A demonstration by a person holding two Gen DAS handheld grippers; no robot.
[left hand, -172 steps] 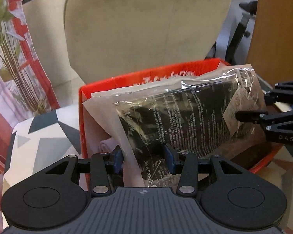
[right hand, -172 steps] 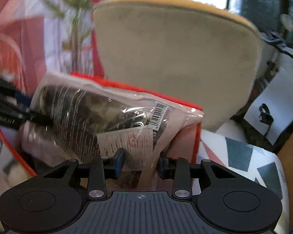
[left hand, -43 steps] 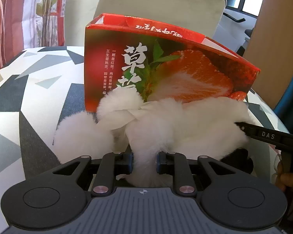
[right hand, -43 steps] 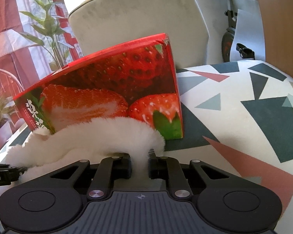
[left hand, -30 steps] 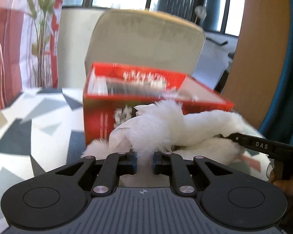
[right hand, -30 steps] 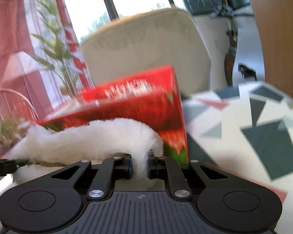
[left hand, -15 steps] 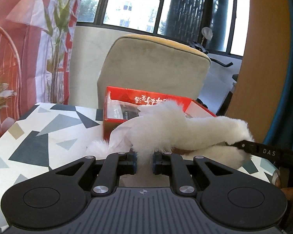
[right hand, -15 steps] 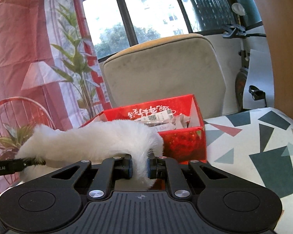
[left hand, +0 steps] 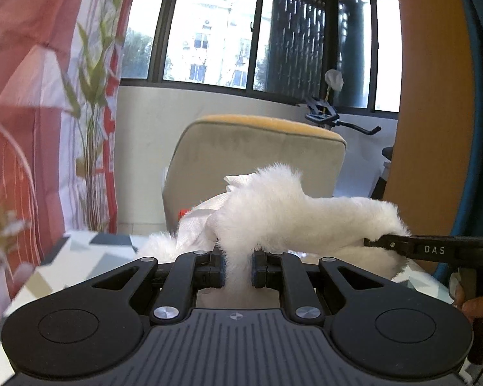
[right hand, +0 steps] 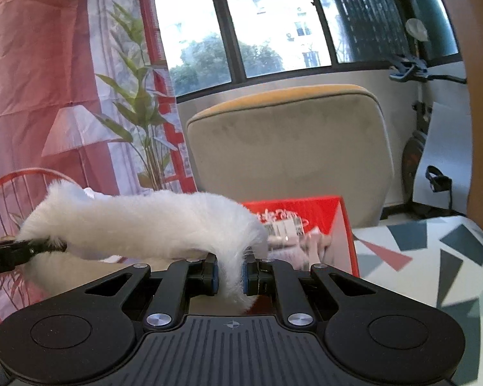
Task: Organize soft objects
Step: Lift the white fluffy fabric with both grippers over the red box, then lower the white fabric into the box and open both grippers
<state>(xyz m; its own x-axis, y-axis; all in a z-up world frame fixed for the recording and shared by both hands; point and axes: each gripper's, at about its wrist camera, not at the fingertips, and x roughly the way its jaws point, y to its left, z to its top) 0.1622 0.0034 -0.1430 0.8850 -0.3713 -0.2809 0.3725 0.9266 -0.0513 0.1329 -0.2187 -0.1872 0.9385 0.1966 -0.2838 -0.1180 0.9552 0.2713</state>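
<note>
- My left gripper (left hand: 236,270) is clamped on one end of the white fluffy piece (left hand: 293,215); my right gripper (right hand: 229,273) pinches the other end.
- The piece hangs between them above the worktop (right hand: 434,257), with the red box (right hand: 341,225) at about 1 o'clock in my right view.
- Risk: the sagging fur could snag the box rim or slip from a thin pinch.

The left tool (left hand: 236,270) has its jaws nearly together, pinching a fold of white fluffy fabric (left hand: 293,218) between the pads. The right tool (right hand: 230,273) does the same at the other end of the fabric, its jaws pressed on the fur. Both tools point slightly below level, side by side. Fingertips (left hand: 476,305) of the hand holding the right tool show at the left camera's right edge.
</note>
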